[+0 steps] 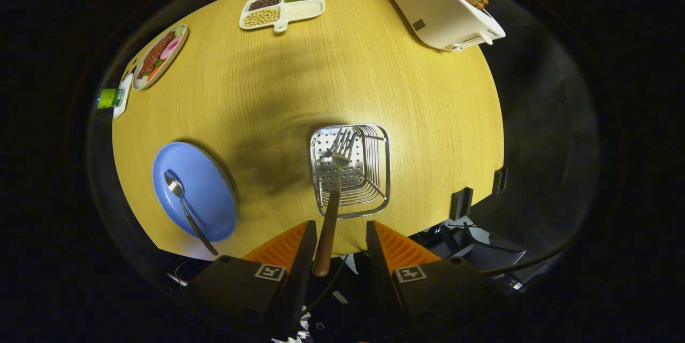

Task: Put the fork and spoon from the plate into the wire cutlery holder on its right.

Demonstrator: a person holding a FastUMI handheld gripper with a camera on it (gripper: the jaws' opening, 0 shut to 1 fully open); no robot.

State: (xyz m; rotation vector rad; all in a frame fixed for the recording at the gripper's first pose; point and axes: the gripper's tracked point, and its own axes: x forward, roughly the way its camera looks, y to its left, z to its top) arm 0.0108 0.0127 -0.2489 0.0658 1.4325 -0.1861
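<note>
Gripper: the gripper (339, 241) looks down on a round wooden table (374, 75), its two fingers parted with a clear gap between them.
Fingers: spread apart, not pinching; the fork's handle runs through the gap, close to the left finger (299, 252), and I cannot tell whether it touches that finger. The right finger (382, 249) stands clear of it.
Fork: the fork (334, 193) has a brown wooden handle and a metal head. The handle's end lies between the fingers; the tines point away from them and sit over the inside of the holder.
Cutlery holder: the wire cutlery holder (374, 172) is a shiny metal basket with a perforated floor and wire sides, just ahead of the fingers on the table.
Plate: a blue plate (206, 193) lies ahead and to the left of the fingers, apart from the holder, near the table's near edge.
Spoon: the spoon (184, 204) rests on the plate, bowl toward the far side, its dark handle reaching over the plate's near rim.
Far beyond the fingers: a white divided dish (316, 10) holding dark, green and pale beans.
Far left: an oval dish (176, 51) of mixed food, with a small green object (108, 98) just beside it at the table's edge.
Far right: a white toaster (444, 16) with bread in its slots.
</note>
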